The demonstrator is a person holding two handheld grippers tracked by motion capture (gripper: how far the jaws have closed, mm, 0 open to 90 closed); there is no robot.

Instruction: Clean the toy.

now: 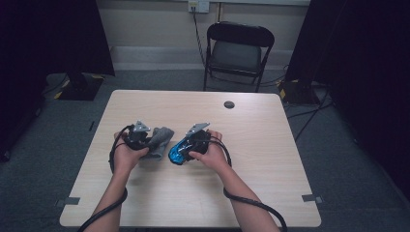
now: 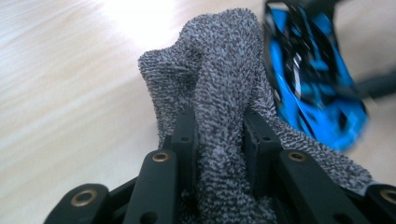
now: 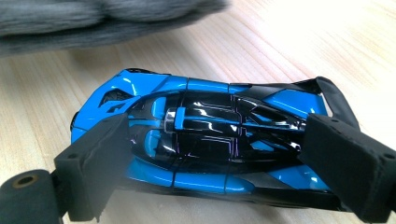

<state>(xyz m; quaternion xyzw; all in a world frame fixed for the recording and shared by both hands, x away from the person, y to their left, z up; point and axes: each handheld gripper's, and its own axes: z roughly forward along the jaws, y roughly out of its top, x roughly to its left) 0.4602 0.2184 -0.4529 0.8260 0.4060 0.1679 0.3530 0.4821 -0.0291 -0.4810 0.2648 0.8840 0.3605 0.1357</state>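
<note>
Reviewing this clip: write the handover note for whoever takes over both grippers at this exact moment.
Left gripper: shut on a fold of the grey cloth, bunched beside the car.
Right gripper: jaws clamp the blue toy car at nose and tail, just above the table.
Done: both things gripped, side by side at table centre.
Left: probably wiping the car with the cloth; no contact between them visible yet.

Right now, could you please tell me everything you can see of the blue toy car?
The toy car is a glossy blue and black model, low and sleek like a racing car, and looks like hard plastic or painted metal. It sits near the middle of the pale wooden table. The right tool clamps it, one black jaw at each end, with its roof facing that tool's camera. Beside it is a grey cloth gripped by the left tool; whether cloth and car touch I cannot tell.
</note>
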